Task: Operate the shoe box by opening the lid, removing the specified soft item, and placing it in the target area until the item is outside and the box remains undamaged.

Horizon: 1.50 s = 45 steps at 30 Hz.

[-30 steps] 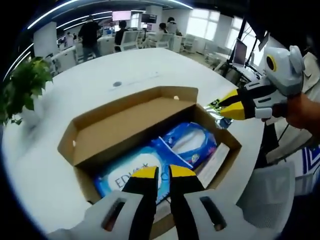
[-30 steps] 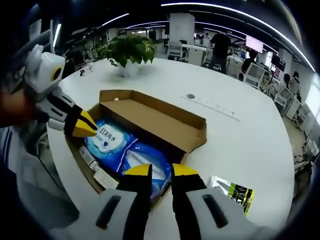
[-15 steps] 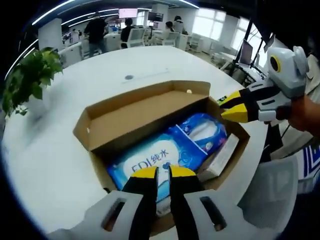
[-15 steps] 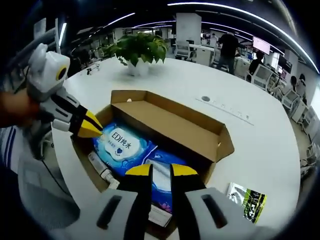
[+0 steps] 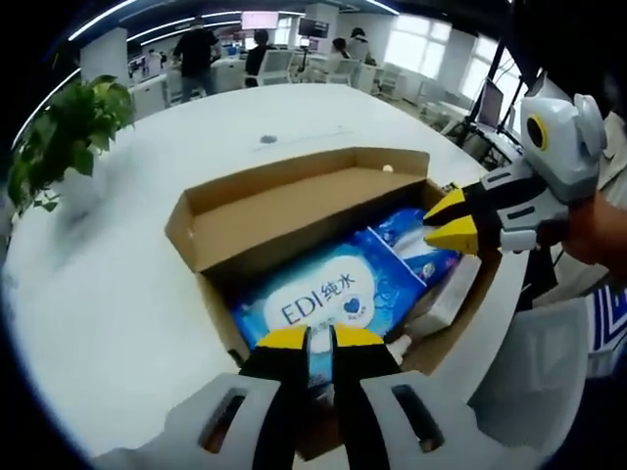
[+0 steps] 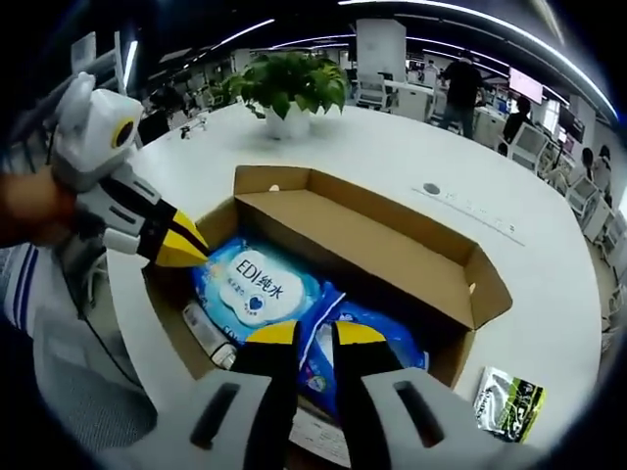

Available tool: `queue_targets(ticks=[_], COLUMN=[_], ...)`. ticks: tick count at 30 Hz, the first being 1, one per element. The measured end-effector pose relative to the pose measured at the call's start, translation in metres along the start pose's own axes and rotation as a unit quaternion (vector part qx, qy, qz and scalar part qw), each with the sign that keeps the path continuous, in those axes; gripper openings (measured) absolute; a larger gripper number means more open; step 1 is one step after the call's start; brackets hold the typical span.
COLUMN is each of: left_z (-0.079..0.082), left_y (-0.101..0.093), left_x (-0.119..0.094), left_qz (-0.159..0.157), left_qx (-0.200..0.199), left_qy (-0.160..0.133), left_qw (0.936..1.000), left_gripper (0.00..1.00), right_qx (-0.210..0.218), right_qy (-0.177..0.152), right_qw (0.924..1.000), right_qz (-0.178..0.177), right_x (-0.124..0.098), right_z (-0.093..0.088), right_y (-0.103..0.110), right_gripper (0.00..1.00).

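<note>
1. Open shoe box [image 5: 294,211] [image 6: 392,245] of brown cardboard, resting on the white round surface [image 5: 108,294] [image 6: 392,157], lid folded back and standing along the far long side.
2. Inside, lying flat: a blue soft pack of wipes [image 5: 328,299] [image 6: 257,284] printed "EDI", with a second blue pack [image 5: 416,240] [image 6: 362,338] overlapping it at one end.
3. Also in the box, a small white carton [image 5: 446,299] along the near wall, and a slim tube-like item [image 6: 208,333] beside the packs; exact kind cannot be told.
4. Left hand-held gripper [image 5: 318,338] [image 6: 186,250] poised over the near edge of the box, yellow tips directly above the "EDI" pack, jaws narrow with just a slit between and nothing gripped; contact with the pack cannot be told.
5. Seen in the right gripper view, angled down from the left toward the box corner, a hand [image 6: 24,211] behind it.
6. Right hand-held gripper [image 6: 304,335] [image 5: 446,220] likewise narrow and gripping nothing, tips above the second blue pack, reaching in from the box's end, a hand [image 5: 593,225] at its rear.
7. Outside the box on the surface, a small green-and-black foil packet [image 6: 509,401] near one corner.
8. Farther off, a potted green plant [image 5: 64,132] [image 6: 294,88] on the surface, and office desks with people [image 5: 201,49] beyond.
</note>
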<state>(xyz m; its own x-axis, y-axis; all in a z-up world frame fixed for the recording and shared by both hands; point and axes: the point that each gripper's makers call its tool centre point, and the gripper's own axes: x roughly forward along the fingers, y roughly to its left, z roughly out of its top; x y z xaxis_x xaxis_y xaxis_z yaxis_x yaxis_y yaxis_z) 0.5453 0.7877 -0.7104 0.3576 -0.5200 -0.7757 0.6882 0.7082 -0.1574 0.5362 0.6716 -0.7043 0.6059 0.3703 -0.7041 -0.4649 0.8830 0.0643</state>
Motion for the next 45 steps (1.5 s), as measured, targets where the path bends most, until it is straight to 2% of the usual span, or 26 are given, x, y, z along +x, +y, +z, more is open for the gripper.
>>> queue_targets(ticks=[7,21,29,39,45], left_z=[-0.007,-0.011,-0.011,-0.01,-0.01], left_y=[0.006,0.012,0.01,0.009,0.008], left_x=[0.004,0.009,0.012,0.014,0.014], left_qz=[-0.003,-0.009,-0.015,-0.018,-0.017], left_qx=[-0.003,0.001,0.002,-0.002,0.0], left_qy=[0.009,0.017,0.019,0.019,0.02], left_qw=[1.0,0.9998,0.9997,0.9997,0.9996], left_gripper=[0.05,0.05,0.04,0.04,0.05], right_qx=[0.006,0.02,0.016,0.004,0.002], right_qy=[0.011,0.032,0.028,0.043,0.042], right_qw=[0.9999,0.9993,0.9994,0.9989,0.9989], right_qz=[0.004,0.007,0.014,0.02,0.019], right_x=[0.013,0.035,0.034,0.049,0.048], right_z=[-0.007,-0.022,-0.017,-0.021,-0.022], right_y=[0.002,-0.001,0.007,0.004,0.003], right_gripper=[0.11,0.09,0.08,0.04,0.0])
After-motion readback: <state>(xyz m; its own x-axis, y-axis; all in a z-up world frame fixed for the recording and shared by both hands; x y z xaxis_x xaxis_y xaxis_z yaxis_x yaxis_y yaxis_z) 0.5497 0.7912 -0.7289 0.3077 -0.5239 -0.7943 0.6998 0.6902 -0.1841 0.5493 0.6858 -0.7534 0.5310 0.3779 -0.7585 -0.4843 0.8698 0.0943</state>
